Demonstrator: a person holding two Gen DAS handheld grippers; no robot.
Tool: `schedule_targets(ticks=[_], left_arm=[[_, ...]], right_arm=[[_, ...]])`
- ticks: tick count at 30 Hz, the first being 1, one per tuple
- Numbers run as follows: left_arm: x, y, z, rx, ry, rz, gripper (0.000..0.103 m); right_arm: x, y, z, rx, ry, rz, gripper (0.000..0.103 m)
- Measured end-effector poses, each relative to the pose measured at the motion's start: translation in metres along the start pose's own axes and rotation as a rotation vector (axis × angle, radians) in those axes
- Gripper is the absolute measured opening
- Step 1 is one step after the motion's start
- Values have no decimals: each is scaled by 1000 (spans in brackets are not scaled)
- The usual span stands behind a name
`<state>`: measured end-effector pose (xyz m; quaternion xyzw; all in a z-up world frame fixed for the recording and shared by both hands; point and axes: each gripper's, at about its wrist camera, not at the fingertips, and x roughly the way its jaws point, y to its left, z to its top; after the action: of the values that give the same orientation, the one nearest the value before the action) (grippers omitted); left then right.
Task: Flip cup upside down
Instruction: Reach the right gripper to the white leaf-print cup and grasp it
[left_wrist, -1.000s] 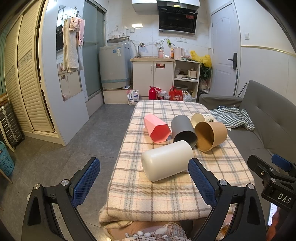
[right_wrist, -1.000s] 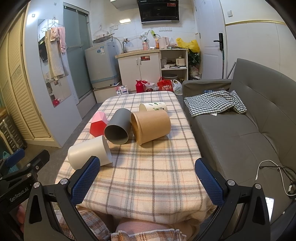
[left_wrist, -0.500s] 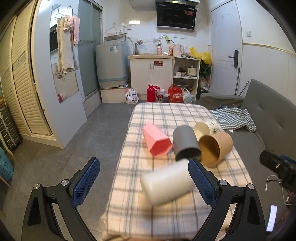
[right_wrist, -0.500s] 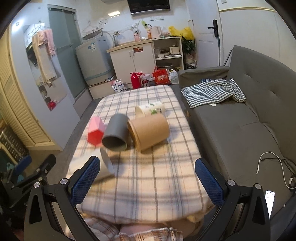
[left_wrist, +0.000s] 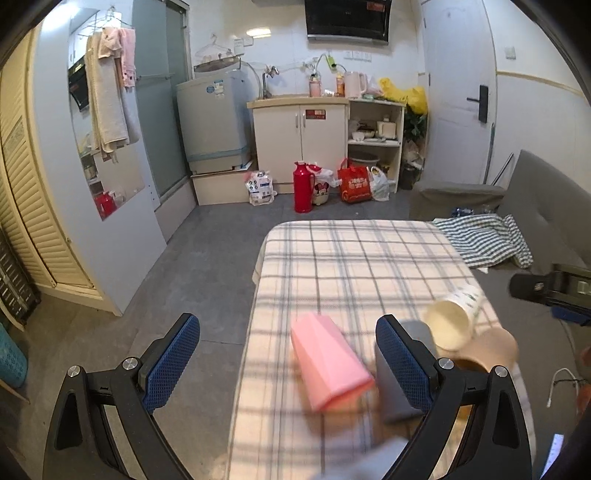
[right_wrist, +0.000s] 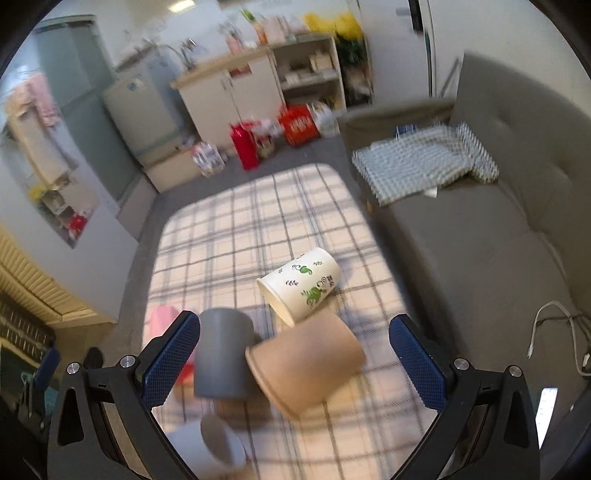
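Right claw (right_wrist: 293, 360) open over brown cup (right_wrist: 306, 365), grey cup (right_wrist: 221, 363), both lying sideways

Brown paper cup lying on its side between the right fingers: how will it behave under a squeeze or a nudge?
The brown paper cup looks thin-walled, so it probably dents under a firm pinch. On its side and tapered, it would likely roll in an arc if nudged, into the gray cup beside it. The soft plaid blanket may damp that.

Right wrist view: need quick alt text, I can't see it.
Open right gripper above a plaid-covered table with cups lying on their sides: brown cup, grey cup, frog-print white cup, plain white cup nearest. Grey sofa right.
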<state>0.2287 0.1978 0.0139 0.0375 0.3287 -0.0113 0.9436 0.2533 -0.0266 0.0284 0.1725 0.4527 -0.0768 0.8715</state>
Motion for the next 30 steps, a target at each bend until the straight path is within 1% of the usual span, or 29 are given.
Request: schedule_targets(ticks=[4,9,12,16,18,19,20,21,25,30], left_arm=[[32,-2,14,12,16,0,99],[64,-4,22,16,45,-21,99],[75,-5,22,19,55,-24,99],[83,-3,20,13,62,-35,99],[86,-1,19,12,70,-31,99],[87,0,18,9,73,-31,99],[88,1,18,5,75,-32,99],[88,3,18,-1,76,-32,99],[85,6,19,-5,73,-27,99],[74,9,21,-14,67,-21,99]], right_arm=[[58,5,24,60,121,-26,103],[114,-1,33,130,251,-62,103],[137,-5,34,152,315,-76,103],[156,-7,35,183,366,-59,100],[163,0,35,157,379,-67,95],[166,3,34,144,389,-68,95],[169,4,34,140,398,-68,90],[172,4,34,141,405,-67,89],[163,6,38,110,361,-71,88],[138,11,48,70,290,-60,87]])
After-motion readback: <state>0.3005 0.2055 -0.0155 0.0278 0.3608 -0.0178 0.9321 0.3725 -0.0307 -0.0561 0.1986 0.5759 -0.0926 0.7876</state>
